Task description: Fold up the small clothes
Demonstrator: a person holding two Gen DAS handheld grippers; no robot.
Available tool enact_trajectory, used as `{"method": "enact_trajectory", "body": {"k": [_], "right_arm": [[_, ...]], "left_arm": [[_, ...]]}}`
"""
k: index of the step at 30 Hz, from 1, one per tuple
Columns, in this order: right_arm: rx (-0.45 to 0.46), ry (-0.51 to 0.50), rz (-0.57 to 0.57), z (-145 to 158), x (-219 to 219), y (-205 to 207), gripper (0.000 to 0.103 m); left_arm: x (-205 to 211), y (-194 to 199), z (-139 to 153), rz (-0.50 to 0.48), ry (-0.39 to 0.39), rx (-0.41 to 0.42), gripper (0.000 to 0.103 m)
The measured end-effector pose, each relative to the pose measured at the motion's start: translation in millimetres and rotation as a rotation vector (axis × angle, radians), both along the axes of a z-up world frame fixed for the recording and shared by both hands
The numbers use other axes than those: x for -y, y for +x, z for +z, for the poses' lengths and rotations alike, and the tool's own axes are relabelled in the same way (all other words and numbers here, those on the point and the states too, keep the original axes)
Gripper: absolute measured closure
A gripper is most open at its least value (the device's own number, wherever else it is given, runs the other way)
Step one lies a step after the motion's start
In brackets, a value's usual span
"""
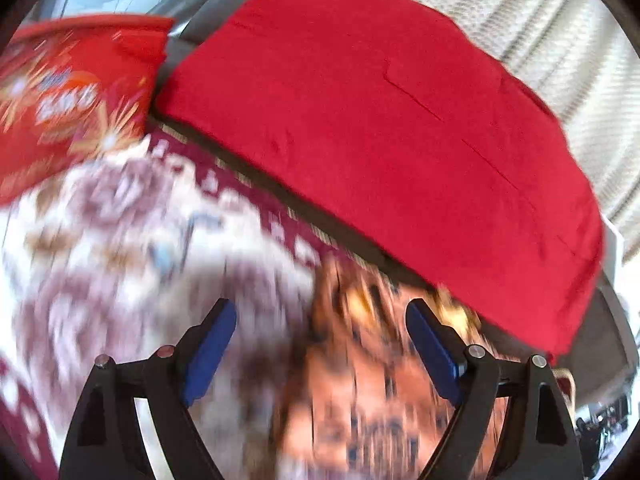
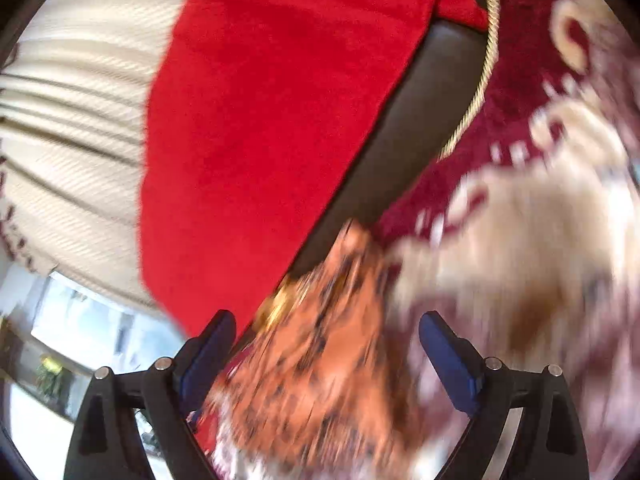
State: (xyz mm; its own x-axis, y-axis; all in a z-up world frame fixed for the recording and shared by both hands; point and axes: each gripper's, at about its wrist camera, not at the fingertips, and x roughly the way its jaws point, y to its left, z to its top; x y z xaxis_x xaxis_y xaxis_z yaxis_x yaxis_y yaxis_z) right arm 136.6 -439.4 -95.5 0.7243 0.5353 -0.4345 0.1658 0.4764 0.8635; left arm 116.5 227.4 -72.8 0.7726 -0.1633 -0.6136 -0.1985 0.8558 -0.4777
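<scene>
An orange patterned garment (image 1: pixel 384 380) lies blurred on the maroon-and-cream patterned cover (image 1: pixel 120 240), just ahead of my left gripper (image 1: pixel 320 320). That gripper is open and empty, its blue pads (image 1: pixel 212 348) wide apart. In the right wrist view the same orange garment (image 2: pixel 320 368) lies between and ahead of the fingers of my right gripper (image 2: pixel 326 328), which is open; nothing is clamped. Both views are motion-blurred.
A plain red cushion (image 1: pixel 380 140) leans on the dark sofa edge (image 1: pixel 340 236) behind the garment; it also shows in the right wrist view (image 2: pixel 260 120). A red embroidered cushion (image 1: pixel 68 100) sits at the left. Cream curtains (image 2: pixel 72 140) hang behind. A cord trim (image 2: pixel 480 80) edges the cover.
</scene>
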Motion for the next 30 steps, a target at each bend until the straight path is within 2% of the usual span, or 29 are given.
{"method": "enact_trajectory", "body": {"k": [3,5,8,10,12,13,14,15,16,18,20,23,26,28,30], "right_arm": [[-0.028,0.037,0.034,-11.8,-40.2,-54.6,0.008],[-0.062,0.062,0.066,-26.4,-63.3,-68.1,0.01],[-0.123,0.066,0.008,-43.7,-75.8,-56.2,0.011],[-0.138,0.042,-0.026,-41.3,-79.8,-38.8,0.011],[-0.162,0.009,-0.061,-38.9,-81.1,-17.5,0.016],[-0.195,-0.003,-0.079,-41.1,-80.6,-9.9,0.021],[-0.235,0.002,-0.105,-46.0,-78.5,-4.2,0.043],[-0.284,0.016,-0.138,-52.8,-75.7,1.4,0.076],[-0.309,0.016,-0.152,-57.9,-72.5,5.6,0.083],[-0.32,-0.026,-0.141,-57.7,-72.5,12.8,0.09],[-0.282,-0.14,-0.107,-30.4,-79.3,17.3,0.093],[-0.176,-0.206,-0.092,22.5,-85.2,13.7,0.095],[-0.079,-0.26,-0.092,77.2,-88.4,-0.7,0.095],[-0.021,-0.275,-0.079,105.9,-91.9,-24.0,0.095],[0.011,-0.274,-0.061,114.7,-90.3,-55.6,0.095]], "left_arm": [[29.4,-44.0,-31.2,-0.038,-0.029,-0.044,0.016],[45.7,-43.1,-55.2,-0.071,-0.059,-0.099,0.016],[51.9,-24.9,-77.2,-0.026,-0.064,-0.163,0.016],[50.4,-6.5,-84.4,0.011,-0.076,-0.187,0.016],[54.1,7.8,-84.4,0.038,-0.048,-0.22,0.023],[55.8,12.9,-81.8,0.045,-0.027,-0.218,0.04],[56.5,18.5,-80.6,0.047,-0.009,-0.236,0.08],[55.3,26.2,-81.6,0.033,-0.022,-0.277,0.081],[53.1,30.4,-78.2,0.037,-0.039,-0.284,0.082],[53.3,33.0,-60.1,0.029,-0.013,-0.254,0.084],[54.9,27.4,-33.9,0.016,0.009,-0.193,0.085],[59.2,3.1,18.4,-0.001,0.018,-0.077,0.085],[64.4,-31.2,50.8,-0.027,0.033,0.009,0.085],[62.4,-60.5,58.3,-0.042,0.022,0.038,0.085],[60.2,-95.2,45.8,-0.046,0.02,0.037,0.084]]}}
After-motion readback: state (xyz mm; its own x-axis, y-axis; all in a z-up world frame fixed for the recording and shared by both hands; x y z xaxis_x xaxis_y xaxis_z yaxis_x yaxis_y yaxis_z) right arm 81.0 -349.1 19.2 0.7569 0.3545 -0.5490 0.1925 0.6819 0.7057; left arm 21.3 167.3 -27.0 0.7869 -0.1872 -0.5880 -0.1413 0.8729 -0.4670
